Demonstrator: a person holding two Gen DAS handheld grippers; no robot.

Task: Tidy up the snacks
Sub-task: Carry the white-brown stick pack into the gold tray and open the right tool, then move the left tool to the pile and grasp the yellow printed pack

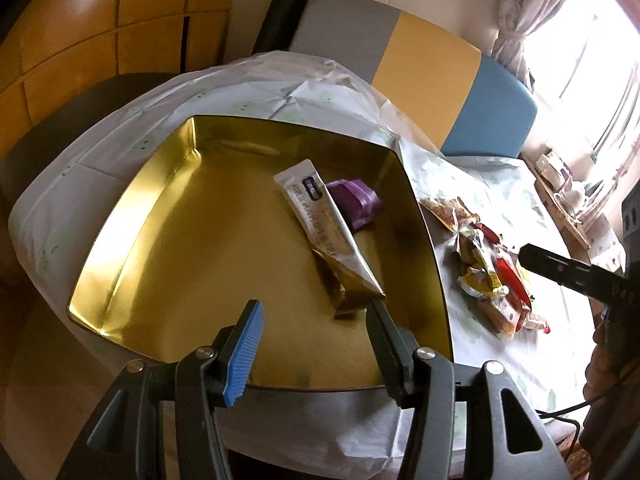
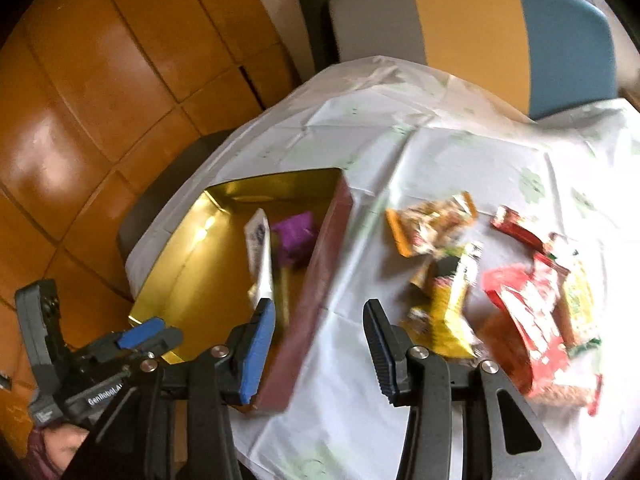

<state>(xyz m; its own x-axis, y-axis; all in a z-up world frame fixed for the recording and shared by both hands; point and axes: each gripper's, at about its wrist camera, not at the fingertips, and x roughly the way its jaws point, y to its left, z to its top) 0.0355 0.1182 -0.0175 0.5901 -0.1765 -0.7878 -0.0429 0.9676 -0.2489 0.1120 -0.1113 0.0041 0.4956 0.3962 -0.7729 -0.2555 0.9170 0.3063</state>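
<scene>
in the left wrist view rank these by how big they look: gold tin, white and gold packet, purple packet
1. gold tin, by far the largest
2. white and gold packet, long, lying inside the tin
3. purple packet, smallest, though partly hidden behind the white and gold packet

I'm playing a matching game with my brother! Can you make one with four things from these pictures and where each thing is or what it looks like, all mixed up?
Things:
1. purple packet
2. red wrapper
3. gold tin
4. chair back

Places or looks:
A. lying on the white tablecloth, outside the tin
B. striped grey, yellow and blue
C. inside the tin, beside the long white packet
D. shiny inside, holding two snacks

Right pairs: 1-C, 2-A, 3-D, 4-B
</scene>
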